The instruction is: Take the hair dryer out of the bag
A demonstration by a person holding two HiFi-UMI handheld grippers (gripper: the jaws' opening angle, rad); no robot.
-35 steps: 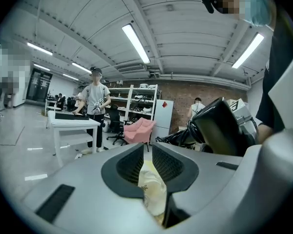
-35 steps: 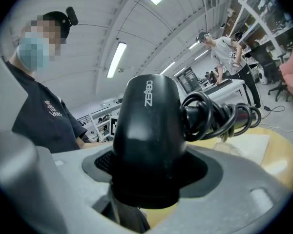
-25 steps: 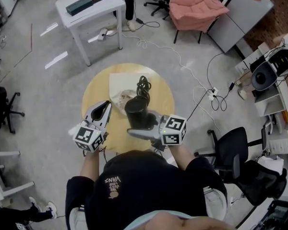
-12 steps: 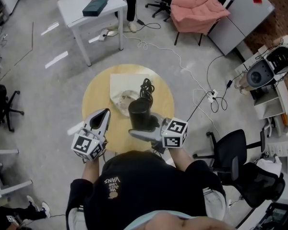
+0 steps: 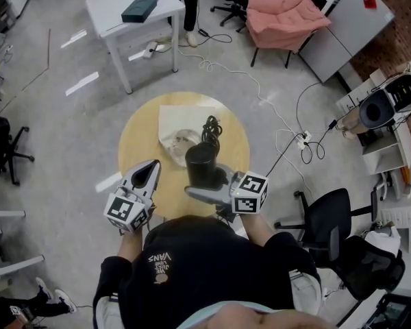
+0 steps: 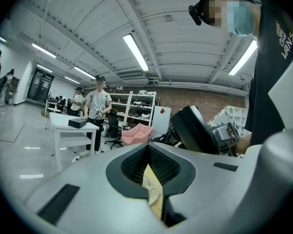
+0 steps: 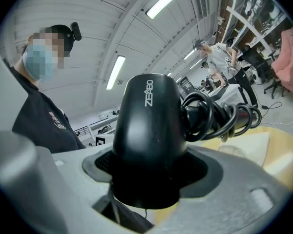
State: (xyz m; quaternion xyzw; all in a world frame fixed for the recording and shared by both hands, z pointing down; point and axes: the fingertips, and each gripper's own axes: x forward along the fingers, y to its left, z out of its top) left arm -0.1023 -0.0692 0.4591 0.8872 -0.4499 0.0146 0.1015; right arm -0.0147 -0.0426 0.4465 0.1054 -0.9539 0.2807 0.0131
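The black hair dryer [image 5: 201,164] is lifted over the round yellow table [image 5: 140,132], clear of the white bag [image 5: 178,129] that lies flat behind it. My right gripper [image 5: 200,188] is shut on the dryer's body [image 7: 147,135], and the coiled cord [image 7: 219,115] hangs off the dryer's far side. Off the table's near left edge, my left gripper [image 5: 153,166] has just been closing and is now shut with nothing between its jaws. In the left gripper view the dryer [image 6: 198,129] shows to the right of the left gripper [image 6: 149,155].
A white table [image 5: 116,12] with a dark box [image 5: 138,8] stands at the back, a person beside it. A pink chair [image 5: 284,12] is at back right. A black office chair [image 5: 329,214] and floor cables [image 5: 288,118] lie to the right.
My left gripper has drawn back from the bag toward me and its jaws have closed. The right gripper and the hair dryer have stayed where they were.
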